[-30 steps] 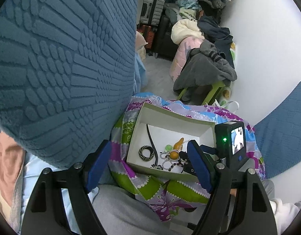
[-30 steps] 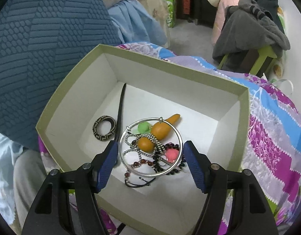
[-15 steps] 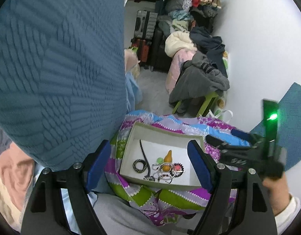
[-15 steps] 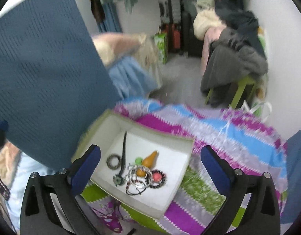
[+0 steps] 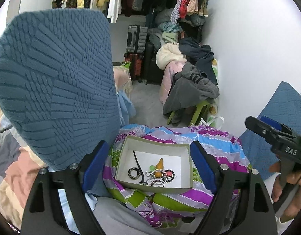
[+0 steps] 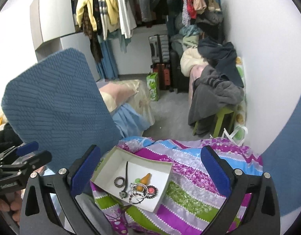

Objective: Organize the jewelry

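Black angular left gripper [image 5: 147, 163] and right gripper [image 6: 149, 169], blue pads, silver screws, bare hand [image 5: 287, 184]

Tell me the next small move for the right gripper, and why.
Probably lower the right gripper back toward the box. Its fingers stand wide open and empty, high above it, while the silver bangle lies tangled on the pile by the orange pendant, so nothing can be picked from here.
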### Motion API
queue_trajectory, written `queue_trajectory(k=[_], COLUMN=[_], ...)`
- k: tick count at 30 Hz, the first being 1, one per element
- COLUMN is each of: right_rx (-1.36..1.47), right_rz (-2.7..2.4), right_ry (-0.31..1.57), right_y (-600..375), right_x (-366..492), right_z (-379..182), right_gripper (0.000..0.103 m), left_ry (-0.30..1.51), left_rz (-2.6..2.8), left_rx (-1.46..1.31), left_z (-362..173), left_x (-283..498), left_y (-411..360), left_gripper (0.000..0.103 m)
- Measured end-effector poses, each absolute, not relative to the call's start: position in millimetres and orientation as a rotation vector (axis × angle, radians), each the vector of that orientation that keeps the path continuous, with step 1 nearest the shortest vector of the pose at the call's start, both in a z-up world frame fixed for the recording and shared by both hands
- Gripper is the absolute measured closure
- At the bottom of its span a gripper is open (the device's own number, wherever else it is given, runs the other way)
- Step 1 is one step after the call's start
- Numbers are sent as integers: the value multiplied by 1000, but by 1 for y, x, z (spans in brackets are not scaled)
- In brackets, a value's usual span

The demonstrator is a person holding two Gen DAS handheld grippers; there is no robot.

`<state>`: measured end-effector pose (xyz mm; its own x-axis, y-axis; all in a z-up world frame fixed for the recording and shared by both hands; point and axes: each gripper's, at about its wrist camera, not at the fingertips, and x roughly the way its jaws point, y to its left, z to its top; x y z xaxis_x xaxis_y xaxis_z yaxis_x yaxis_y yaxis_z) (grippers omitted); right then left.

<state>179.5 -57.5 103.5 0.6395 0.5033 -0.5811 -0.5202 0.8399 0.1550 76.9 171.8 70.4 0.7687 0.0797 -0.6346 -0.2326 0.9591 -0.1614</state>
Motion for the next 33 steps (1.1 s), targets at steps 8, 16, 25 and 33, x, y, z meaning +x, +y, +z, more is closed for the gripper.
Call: queue_trajectory(k=[8, 16, 25, 33], right_rx=[-26, -2, 2, 6], right_rz=[549, 518, 458, 445], right_ry=[627, 629, 612, 633], right_y=[-78, -90, -99, -97], right_x=[145, 121, 99, 94], right_z=[103, 87, 64, 35], right_gripper=[0, 0, 0, 0], left_ry=[643, 626, 653, 691], left_rz=[164, 155, 138, 138], left_rx=[-222, -213, -216, -202], left_z=[80, 74, 52, 25], left_x=[60, 45, 41, 46], left_y=[156, 146, 140, 138], left_gripper=[6, 1, 1, 1])
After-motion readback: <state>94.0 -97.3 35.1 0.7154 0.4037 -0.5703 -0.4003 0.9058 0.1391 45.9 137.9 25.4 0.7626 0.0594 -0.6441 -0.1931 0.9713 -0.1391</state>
